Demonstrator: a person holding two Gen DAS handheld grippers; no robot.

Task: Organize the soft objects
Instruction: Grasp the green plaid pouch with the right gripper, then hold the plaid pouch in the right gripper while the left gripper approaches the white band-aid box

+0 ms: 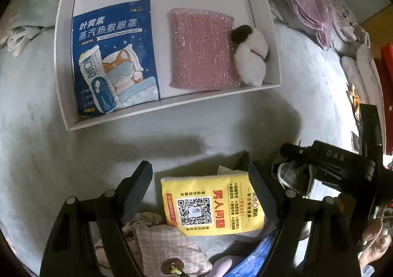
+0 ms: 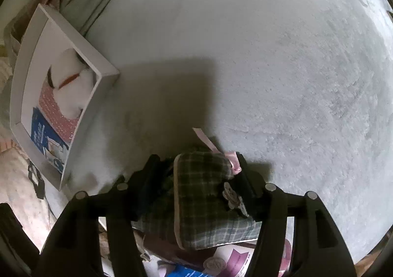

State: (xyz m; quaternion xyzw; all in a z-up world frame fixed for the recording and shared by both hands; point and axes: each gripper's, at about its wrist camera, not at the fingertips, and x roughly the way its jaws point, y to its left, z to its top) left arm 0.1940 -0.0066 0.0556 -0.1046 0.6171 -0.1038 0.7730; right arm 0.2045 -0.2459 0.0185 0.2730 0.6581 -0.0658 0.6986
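Left gripper (image 1: 199, 178) fingers spread wide, straddling one yellow tissue pack (image 1: 211, 205) on the grey blanket (image 1: 73, 154); one beige checked pouch (image 1: 159, 245) just beside it. Right gripper (image 2: 196, 173) pinches one green plaid pouch (image 2: 203, 198) with a pink ribbon (image 2: 216, 149). Farther off, one white tray (image 1: 62, 56) holds four items: one blue eye-mask packet (image 1: 118, 31), one small white-blue packet (image 1: 98, 80) on it, one pink glitter pad (image 1: 201, 51), one black-and-white plush (image 1: 250, 56).

right gripper (image 2: 196, 178) jaws clamp a plaid pouch (image 2: 203, 203) above the bed (image 2: 270, 56); white tray (image 2: 27, 56) lies left.
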